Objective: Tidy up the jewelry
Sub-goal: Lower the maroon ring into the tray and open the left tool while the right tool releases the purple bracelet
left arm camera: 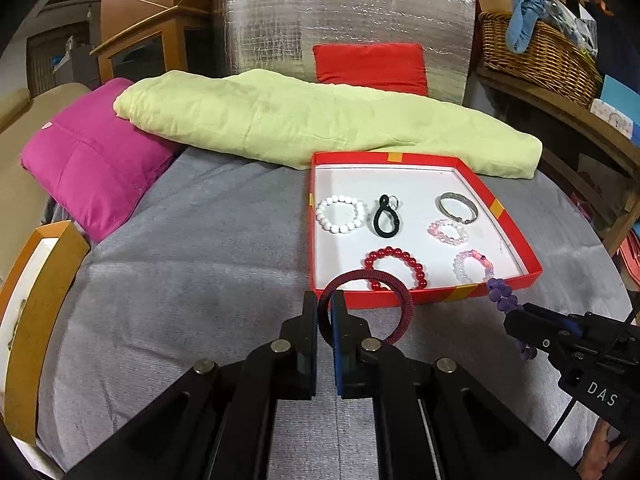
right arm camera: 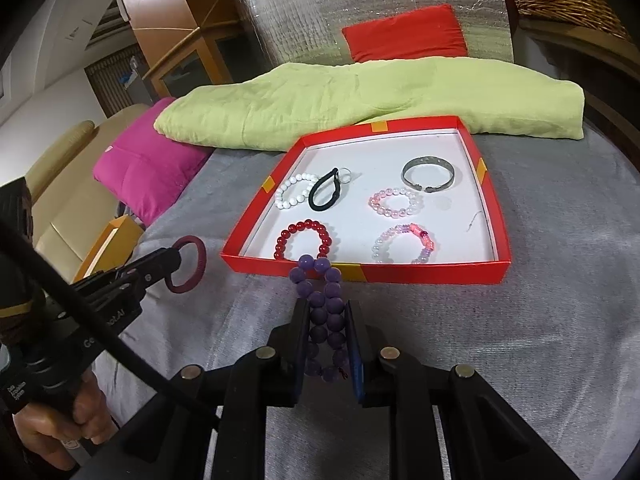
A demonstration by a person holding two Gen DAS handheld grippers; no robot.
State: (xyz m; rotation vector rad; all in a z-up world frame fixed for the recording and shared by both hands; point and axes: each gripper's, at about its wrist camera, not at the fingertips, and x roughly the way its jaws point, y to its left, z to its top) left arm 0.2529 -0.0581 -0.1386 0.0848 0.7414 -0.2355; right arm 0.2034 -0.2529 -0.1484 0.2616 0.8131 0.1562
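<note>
A red tray (left arm camera: 516, 236) (right arm camera: 256, 216) with a white floor lies on the grey cloth. In it are a white bead bracelet (left arm camera: 341, 213), a black loop (left arm camera: 386, 216), a silver bangle (left arm camera: 458, 208), a red bead bracelet (left arm camera: 394, 268) and two pink bead bracelets (left arm camera: 448, 232) (left arm camera: 472, 266). My left gripper (left arm camera: 325, 312) is shut on a dark maroon hair ring (left arm camera: 396, 290), just short of the tray's near wall. My right gripper (right arm camera: 328, 320) is shut on a purple bead bracelet (right arm camera: 324, 300), held before the tray's near edge; it shows at the right in the left wrist view (left arm camera: 502, 298).
A folded green cloth (left arm camera: 304, 120) lies behind the tray, a magenta cushion (left arm camera: 96, 156) at the left. An orange-framed box (left arm camera: 36, 316) stands at the left table edge. A wicker basket (left arm camera: 536, 56) sits on a shelf at the right.
</note>
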